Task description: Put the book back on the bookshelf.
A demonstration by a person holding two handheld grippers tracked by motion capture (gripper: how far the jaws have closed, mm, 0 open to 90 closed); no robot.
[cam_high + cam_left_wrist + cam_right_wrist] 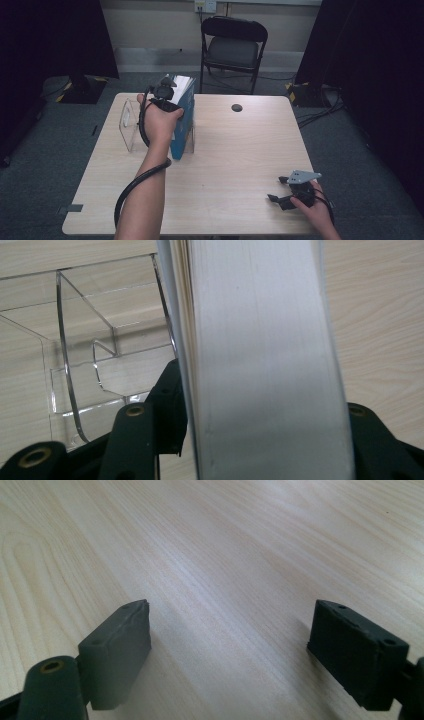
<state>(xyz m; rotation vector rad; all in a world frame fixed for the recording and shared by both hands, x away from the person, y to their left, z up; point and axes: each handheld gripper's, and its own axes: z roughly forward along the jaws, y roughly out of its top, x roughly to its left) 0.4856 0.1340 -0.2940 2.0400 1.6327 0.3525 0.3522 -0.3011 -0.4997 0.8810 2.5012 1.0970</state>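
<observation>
A blue-covered book [182,120] stands upright on the table, leaning in a clear acrylic holder [129,125]. My left gripper [165,95] comes down on the book's top edge from above. In the left gripper view the book's page edge [260,365] lies between the two black jaws, which stand close along its sides without clearly pressing; the left gripper [265,410] is open around it. The holder's clear walls [75,365] show to the left. My right gripper [282,192] rests at the table's near right corner, open [230,645] over bare wood, holding nothing.
The light wooden table [235,150] has a small black round cap [237,107] at its far middle. A black folding chair [234,45] stands beyond the far edge. Dark curtains and stand bases flank the table on both sides.
</observation>
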